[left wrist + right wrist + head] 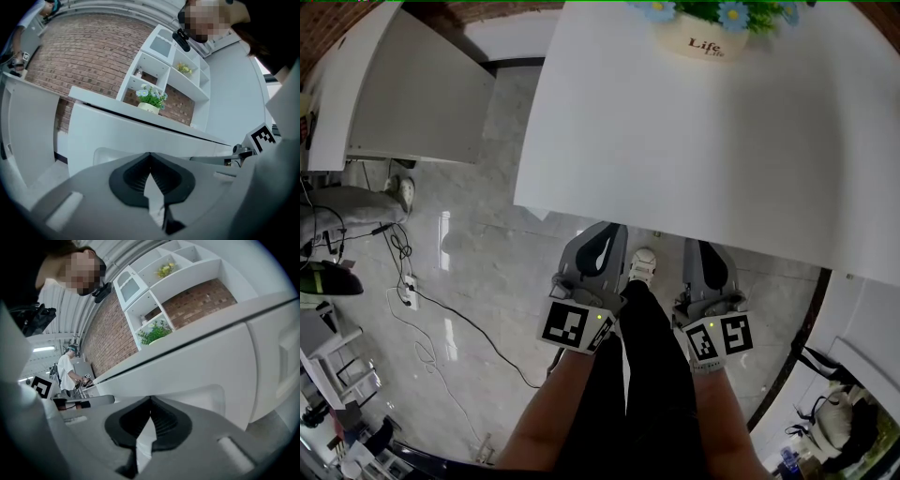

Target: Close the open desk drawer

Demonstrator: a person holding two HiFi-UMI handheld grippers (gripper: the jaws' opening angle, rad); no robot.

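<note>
Drawer front, a flat white panel (117,133) with a scooped handle recess (104,154), sits directly under the white worktop (694,141), parted from it by a thin dark seam. From the head view nothing of it sticks out past the worktop's near edge, so I judge the drawer to be all but home or already shut. Whether a last sliver of travel remains cannot be told.

The left gripper (602,234) and right gripper (703,248) both reach just under that near edge. Each is clenched tip to tip with nothing between its jaws, and the tips are right up against the panel. Actual contact is not clear.

If anything is left, it is a short straight push and then a backing away.

Room is tight above, where the worktop overhangs both grippers. Below the near edge there is open grey tiled floor (487,244), apart from the person's black-trousered legs (647,375) between the grippers. A cream flower pot (705,37) stands far back from the near edge, out of harm's way.
</note>
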